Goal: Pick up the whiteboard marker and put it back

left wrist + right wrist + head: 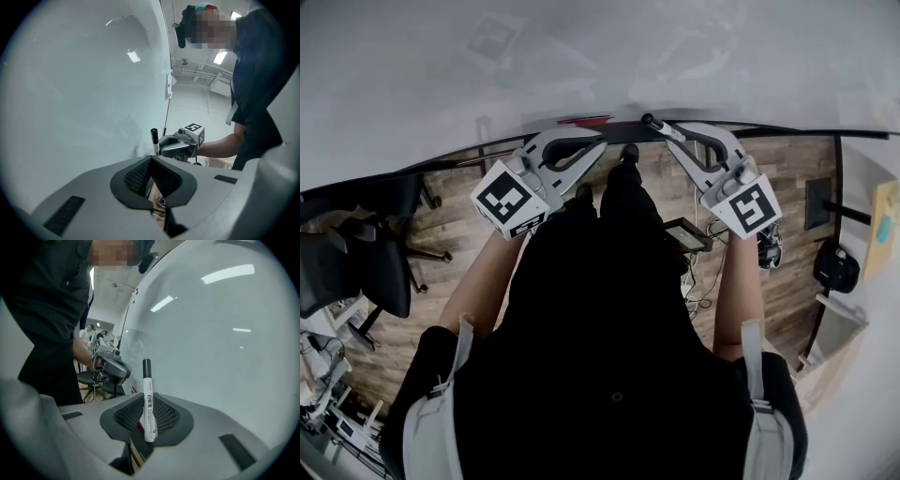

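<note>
Whiteboard (225, 333): glossy white, smooth, mirrors the ceiling lights. Whiteboard marker (148, 394): smooth white plastic barrel, black cap, slight sheen. Right gripper (149, 411) and left gripper (151, 164): matt grey plastic shells; pads (123, 416) black, ribbed, rubbery-looking. Floor (459, 225): wood-grain planks. Shirt (609, 328): matt black cloth.

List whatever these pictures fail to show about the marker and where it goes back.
- Head view: the marker shows only its black cap; the right gripper covers the barrel.
- Head view: the red thing at the foot of the whiteboard is too small to identify.
- Right gripper view: the marker's fine print is too small to read.
- Right gripper view: the gripper's own body hides whatever lies below the whiteboard.
</note>
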Demonstrator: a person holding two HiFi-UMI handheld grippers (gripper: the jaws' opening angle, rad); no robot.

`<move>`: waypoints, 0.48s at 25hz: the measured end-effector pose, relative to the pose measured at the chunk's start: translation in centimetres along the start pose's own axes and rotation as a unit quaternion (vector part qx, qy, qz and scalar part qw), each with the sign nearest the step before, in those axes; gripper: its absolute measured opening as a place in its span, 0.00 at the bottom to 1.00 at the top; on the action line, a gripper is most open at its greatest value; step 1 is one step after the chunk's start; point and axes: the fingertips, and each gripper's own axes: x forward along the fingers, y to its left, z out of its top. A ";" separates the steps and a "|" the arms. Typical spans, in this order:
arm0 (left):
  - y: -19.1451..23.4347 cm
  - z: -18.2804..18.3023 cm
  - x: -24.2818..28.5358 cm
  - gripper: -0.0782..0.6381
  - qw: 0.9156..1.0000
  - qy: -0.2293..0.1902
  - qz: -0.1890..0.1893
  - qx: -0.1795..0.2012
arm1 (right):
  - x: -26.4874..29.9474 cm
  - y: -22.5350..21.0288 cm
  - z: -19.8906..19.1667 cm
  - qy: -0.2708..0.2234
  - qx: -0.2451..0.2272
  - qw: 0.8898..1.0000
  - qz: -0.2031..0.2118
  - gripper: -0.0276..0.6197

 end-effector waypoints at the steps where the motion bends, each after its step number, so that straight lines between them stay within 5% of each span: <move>1: 0.0 -0.1 0.0 0.13 1.000 0.002 0.002 -0.001 | 0.2 0.1 -0.6 0.020 -0.018 1.000 0.005 0.15; 5: 0.5 -0.9 -0.3 0.13 1.000 0.001 0.009 -0.013 | 1.1 0.6 -3.0 0.100 -0.064 0.993 0.020 0.15; 12: 0.9 -2.0 -1.1 0.13 0.999 0.007 0.022 -0.031 | 2.7 1.5 -5.9 0.148 -0.088 0.984 0.033 0.15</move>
